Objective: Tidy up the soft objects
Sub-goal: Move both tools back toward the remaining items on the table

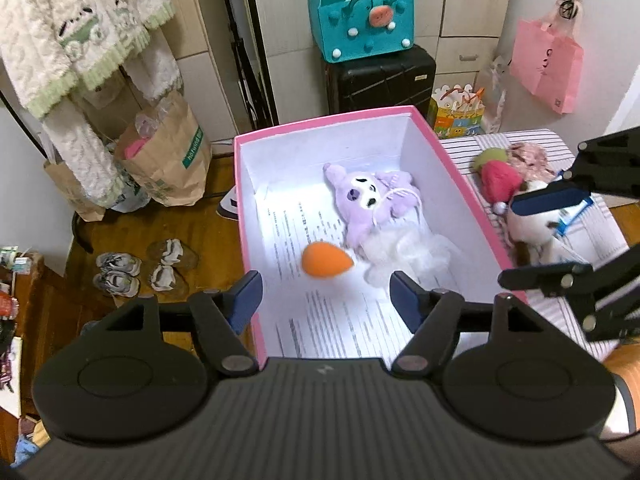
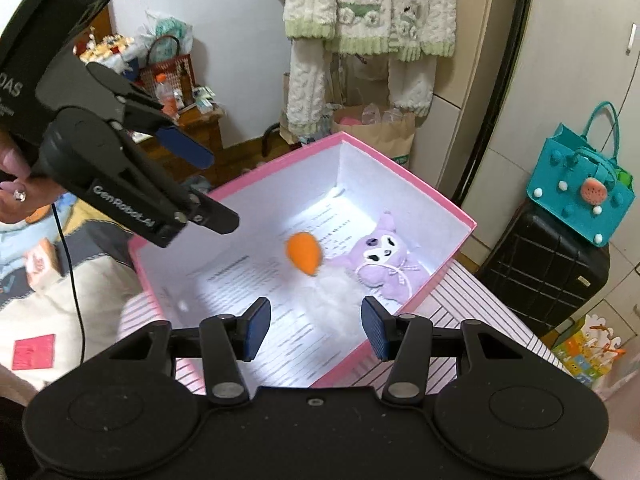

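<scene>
orange sponge [image 1: 327,259] beyond open left tool [image 1: 326,296]

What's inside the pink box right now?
In the pink box: a purple plush, white fluffy fabric, an orange sponge and printed paper lining the bottom. Anything beneath them is hidden.

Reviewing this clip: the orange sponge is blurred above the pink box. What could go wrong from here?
1. The orange sponge looks blurred, apparently falling free of the open left tongs; being springy, it may bounce off the printed paper and over the pink box wall.
2. The toys left on the striped cloth lie near its edge, so a careless reach might knock them off.
</scene>
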A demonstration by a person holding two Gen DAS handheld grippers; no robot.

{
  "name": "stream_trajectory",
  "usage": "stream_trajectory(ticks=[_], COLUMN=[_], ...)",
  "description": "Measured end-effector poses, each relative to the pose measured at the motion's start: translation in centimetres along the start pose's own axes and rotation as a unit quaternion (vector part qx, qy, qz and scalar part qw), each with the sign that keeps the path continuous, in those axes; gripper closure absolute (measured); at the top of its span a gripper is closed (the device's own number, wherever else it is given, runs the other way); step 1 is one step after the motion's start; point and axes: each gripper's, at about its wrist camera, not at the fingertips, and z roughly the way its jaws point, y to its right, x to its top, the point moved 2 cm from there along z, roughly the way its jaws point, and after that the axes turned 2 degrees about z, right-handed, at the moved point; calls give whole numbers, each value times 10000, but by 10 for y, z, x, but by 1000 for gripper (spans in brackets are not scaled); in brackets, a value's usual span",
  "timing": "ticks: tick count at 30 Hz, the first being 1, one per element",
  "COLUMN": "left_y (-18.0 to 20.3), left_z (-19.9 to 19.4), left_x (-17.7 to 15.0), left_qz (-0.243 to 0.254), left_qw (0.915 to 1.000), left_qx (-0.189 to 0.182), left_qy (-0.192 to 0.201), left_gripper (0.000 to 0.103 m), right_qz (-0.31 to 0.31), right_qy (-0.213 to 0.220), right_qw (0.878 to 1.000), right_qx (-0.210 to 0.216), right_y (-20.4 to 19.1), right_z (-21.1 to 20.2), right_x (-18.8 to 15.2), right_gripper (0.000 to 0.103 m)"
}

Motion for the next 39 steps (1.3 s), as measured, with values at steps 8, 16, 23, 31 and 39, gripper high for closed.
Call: stream_trajectory(ticks=[8,16,23,31,39], left_y=[28,57,78,111,155], left_z=[-58,-85,-86,-85,-74], left_x=[-28,-56,-76,-94,-106], left_qz=[547,1026,1190,1528,2025], left_qw=[9982,9937,9921,9875,9776], left_qx=[141,216,92,-109,-515], left_qy=[180,406,387,364,260], left_gripper=[25,17,17,17,16], right_qz=[134,112,189,371,717], right_qy=[76,271,251,226,147], right_qw=[9997,9994,9994,9990,9973], right_qx=[215,209,125,78,63], right_y=[-24,-36,-37,-33,-24], right_z=[-47,-83,-96,-107,-103], right_x=[-17,-39,-69,-104,-149], right_gripper=[48,47,47,46,46])
